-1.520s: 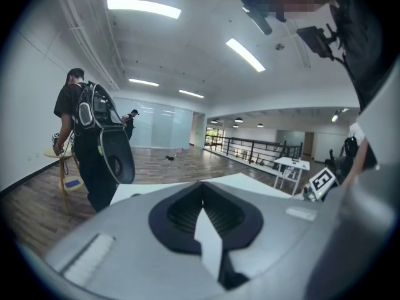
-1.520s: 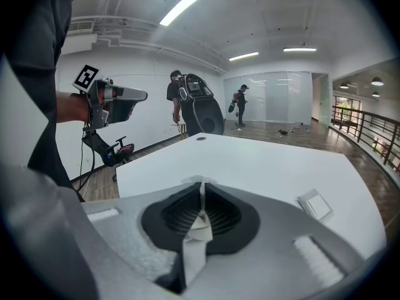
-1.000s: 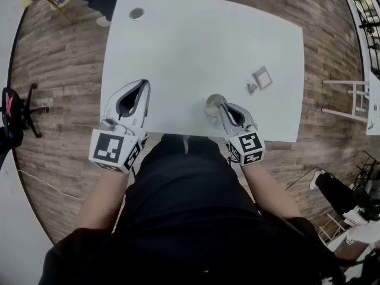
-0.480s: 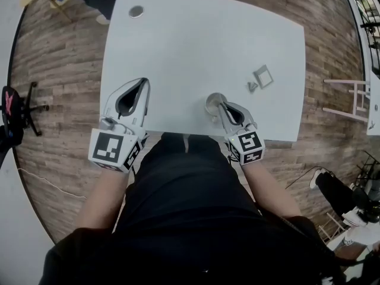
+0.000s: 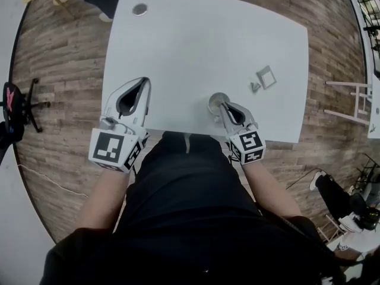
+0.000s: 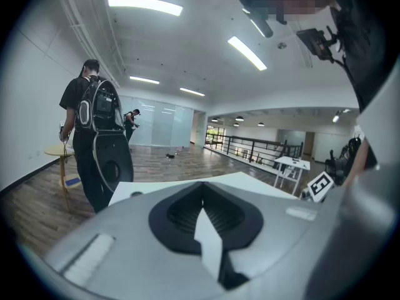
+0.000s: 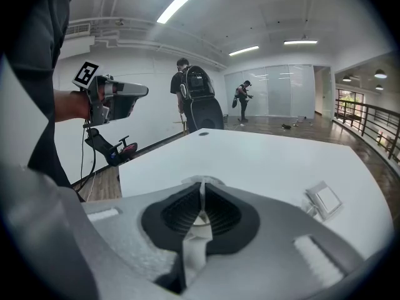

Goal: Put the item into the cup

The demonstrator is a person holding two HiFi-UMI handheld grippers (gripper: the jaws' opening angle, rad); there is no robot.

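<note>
A small grey metal cup (image 5: 216,102) stands near the table's front edge. My right gripper (image 5: 221,104) reaches over its near-right rim, its jaws closed to a thin seam on the cup's rim (image 7: 201,182). Two small items lie to the cup's right: a square grey frame-like piece (image 5: 265,76) (image 7: 322,197) and a small dark piece (image 5: 254,87). My left gripper (image 5: 144,82) hovers over the table's front left, jaws together with nothing between them (image 6: 201,200), well away from the cup and items.
The white table (image 5: 196,40) has a round grommet (image 5: 139,9) at its far left. A person with a backpack (image 6: 94,136) stands beyond that corner. An office chair (image 5: 15,103) is at the left, a white stool (image 5: 350,100) at the right.
</note>
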